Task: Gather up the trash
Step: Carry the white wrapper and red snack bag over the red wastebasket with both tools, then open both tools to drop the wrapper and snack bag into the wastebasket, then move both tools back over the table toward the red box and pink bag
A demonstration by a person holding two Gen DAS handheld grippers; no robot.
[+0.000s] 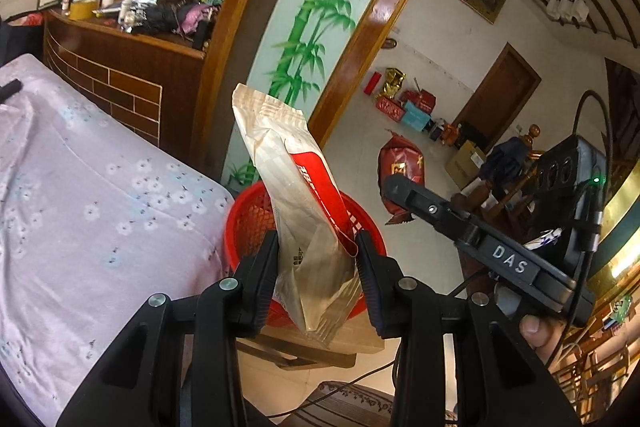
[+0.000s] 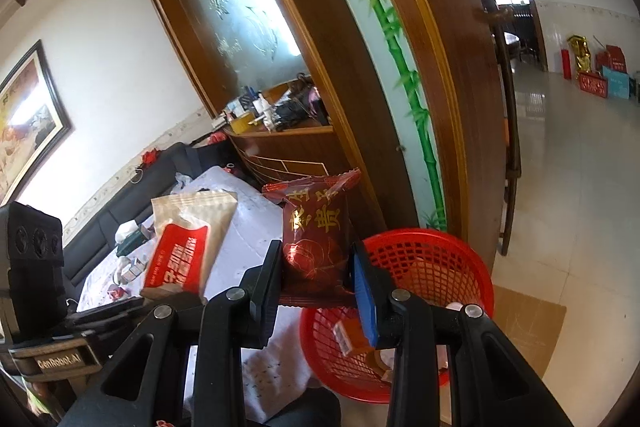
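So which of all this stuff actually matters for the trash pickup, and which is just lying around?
Part of the job:
- beige-and-red wrapper, clamped in the left hand-held gripper
- dark red snack packet, clamped in the right hand-held gripper
- red mesh basket

Just lying about:
- flowered cloth
- cluttered wooden counter
- gift boxes on the floor

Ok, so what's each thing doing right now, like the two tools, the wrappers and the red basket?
Left tool: shut on the beige wrapper.
Beige wrapper: held upright, lifted, in front of the basket.
Right tool: shut on the dark red wrapper.
Dark red wrapper: held upright, lifted, beside the basket.
Red basket: upright, open, some trash already at the bottom.
Flowered cloth: spread out, wrinkled.
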